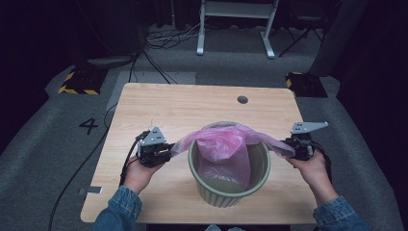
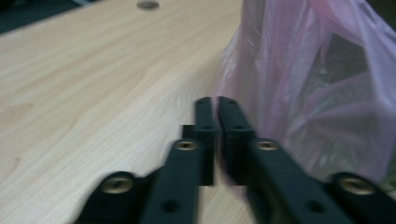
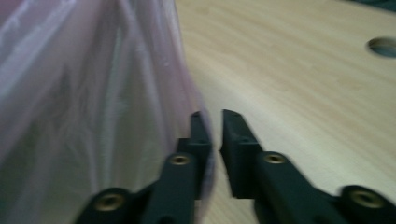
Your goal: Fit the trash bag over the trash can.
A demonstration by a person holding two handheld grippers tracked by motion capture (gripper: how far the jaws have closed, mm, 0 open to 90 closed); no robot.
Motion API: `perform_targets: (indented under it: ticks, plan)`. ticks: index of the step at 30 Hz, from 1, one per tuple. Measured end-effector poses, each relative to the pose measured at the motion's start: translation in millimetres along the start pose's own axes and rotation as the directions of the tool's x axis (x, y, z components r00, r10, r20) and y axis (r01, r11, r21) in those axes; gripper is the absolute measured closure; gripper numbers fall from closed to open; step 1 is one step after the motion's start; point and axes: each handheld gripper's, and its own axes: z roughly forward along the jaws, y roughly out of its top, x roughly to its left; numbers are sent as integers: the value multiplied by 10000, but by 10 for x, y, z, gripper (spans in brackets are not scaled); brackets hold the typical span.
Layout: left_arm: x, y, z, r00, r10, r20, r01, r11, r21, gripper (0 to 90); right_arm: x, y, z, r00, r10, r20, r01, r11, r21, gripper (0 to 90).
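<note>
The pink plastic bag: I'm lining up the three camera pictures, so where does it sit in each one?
High view: the pink plastic bag lies centre, stretched over the green ribbed bin.
Left gripper view: right half, beside the black jaws.
Right gripper view: left half, its edge running down between the jaws.
Shared landmark: the round hole in the wooden table, top centre in the left gripper view, upper right in the right gripper view.

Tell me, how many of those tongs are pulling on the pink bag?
2. The left tongs hold the pink bag at its left edge, the right tongs at its right edge, stretching it over the green bin.
</note>
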Motion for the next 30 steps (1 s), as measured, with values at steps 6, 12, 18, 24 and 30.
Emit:
perform_targets:
  ticks: [6, 12, 18, 24, 30]
  plan:
    - [-51, 85, -281, 9986, 292, 441, -260, 9969, -737, 457, 14, 50, -273, 9922, -279, 1216, 445, 9897, -1362, 481]
    - [-120, 98, -560, 9956, 729, 595, -668, 9928, -993, 385, -24, 38, -472, 9814, -124, 1914, 514, 9783, -2005, 442]
    - [-80, 107, -607, 9978, 485, 459, -432, 9930, -1097, 406, -9, 31, -629, 9779, -201, 2082, 689, 9708, -2298, 454]
    - [-102, 155, -691, 9992, 367, -152, -384, 9911, -1271, 405, 103, 104, -846, 9697, -752, 2323, 1263, 9687, -2135, 450]
    - [-119, 169, -791, 9992, 354, -175, -377, 9872, -1552, 408, 228, 237, -1027, 9763, -1148, 1832, 1561, 9606, -2300, 433]
